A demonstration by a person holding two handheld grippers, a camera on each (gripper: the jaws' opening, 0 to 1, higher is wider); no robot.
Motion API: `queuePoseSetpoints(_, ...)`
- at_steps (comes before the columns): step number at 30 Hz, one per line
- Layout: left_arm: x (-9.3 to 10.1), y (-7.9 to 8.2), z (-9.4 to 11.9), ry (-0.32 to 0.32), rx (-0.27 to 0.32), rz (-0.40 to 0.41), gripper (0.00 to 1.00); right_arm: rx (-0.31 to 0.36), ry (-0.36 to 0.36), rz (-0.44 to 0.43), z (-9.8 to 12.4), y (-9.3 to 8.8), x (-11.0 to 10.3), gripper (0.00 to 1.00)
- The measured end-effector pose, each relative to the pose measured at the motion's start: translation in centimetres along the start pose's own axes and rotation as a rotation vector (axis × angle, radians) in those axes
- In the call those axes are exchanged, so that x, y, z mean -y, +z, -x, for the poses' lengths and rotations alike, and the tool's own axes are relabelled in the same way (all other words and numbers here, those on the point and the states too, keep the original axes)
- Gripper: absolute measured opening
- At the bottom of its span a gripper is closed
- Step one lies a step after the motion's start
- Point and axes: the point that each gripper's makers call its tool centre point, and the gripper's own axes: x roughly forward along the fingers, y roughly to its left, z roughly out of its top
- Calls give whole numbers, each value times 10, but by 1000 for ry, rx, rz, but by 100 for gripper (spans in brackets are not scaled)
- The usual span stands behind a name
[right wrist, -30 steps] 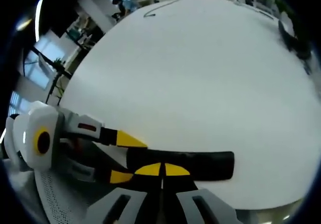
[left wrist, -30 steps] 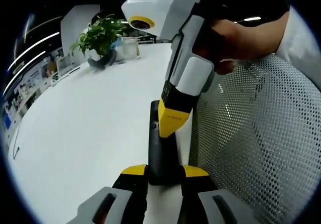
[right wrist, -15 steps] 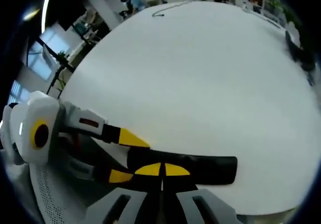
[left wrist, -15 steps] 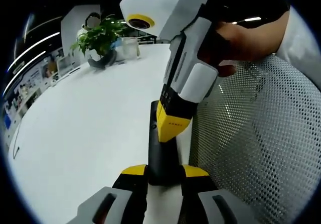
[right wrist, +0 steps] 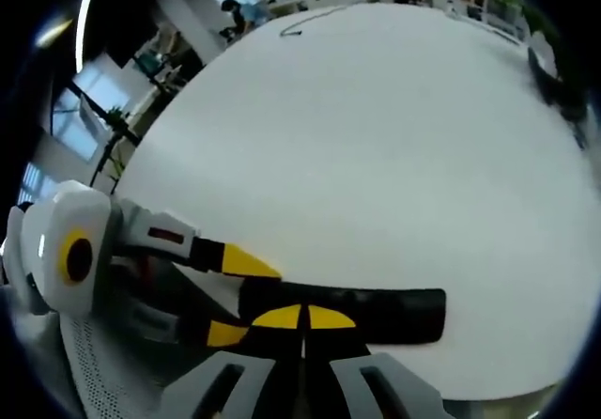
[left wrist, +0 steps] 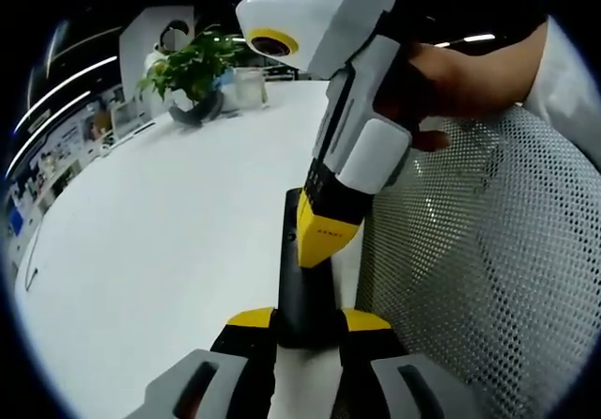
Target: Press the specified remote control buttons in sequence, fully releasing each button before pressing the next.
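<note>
A black remote control (left wrist: 302, 297) lies lengthwise on the white table (left wrist: 160, 240), near its edge. My left gripper (left wrist: 307, 319) is shut on the remote's near end, one yellow tip on each side. My right gripper (left wrist: 324, 240) comes down from the upper right, held by a hand (left wrist: 451, 81). Its yellow tips are shut together and rest on the remote's top face. In the right gripper view the remote (right wrist: 394, 312) lies crosswise, and my right gripper (right wrist: 302, 318) touches its middle with closed tips. The left gripper (right wrist: 237, 297) clamps the remote's left end.
A white mesh chair back (left wrist: 470, 278) stands close on the right, against the table edge. A potted plant (left wrist: 192, 71) and a glass (left wrist: 246, 88) sit at the table's far side. A thin dark cable (right wrist: 305, 24) lies near the far edge.
The right gripper's body has shifted slightly while its tips stay on the remote. The left gripper keeps its hold and the remote has not moved.
</note>
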Motion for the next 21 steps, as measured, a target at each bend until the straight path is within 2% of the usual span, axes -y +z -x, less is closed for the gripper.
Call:
queuePoseSetpoints(3,0,1,-1,12,-7,12,25,-4,-23,41,1,1,-1,0)
queuePoseSetpoints(5,-1,1,-1,15,-12,14,25,55,-53,107,6,12,1,0)
queuePoseSetpoints(6,-1,1,-1,15,-15,20,25,123,-51,124,13,24,-2,0)
queuePoseSetpoints(7,-1,1,-1,15,-16,18,25,145,-54,126,16,27,-3,0)
queuePoseSetpoints(8,-1,1,-1,15,-17,17,25,199,-76,121,25,35,-1,0)
queuePoseSetpoints(12,-1,1,-1,18,-29,19,25,271,-180,187,50,46,12,0)
queuePoseSetpoints(14,-2,1,-2,22,-38,22,24,328,-219,216,68,52,16,3)
queuePoseSetpoints(17,-6,1,-2,37,-42,37,24,415,-272,210,93,58,23,8)
queuePoseSetpoints(19,-8,1,-2,41,-48,45,24,443,-282,180,102,56,27,7)
queuePoseSetpoints(20,-10,2,-2,41,-52,43,24,480,-288,167,108,56,28,7)
queuePoseSetpoints(21,-10,1,-2,38,-54,43,24,501,-294,165,111,55,29,10)
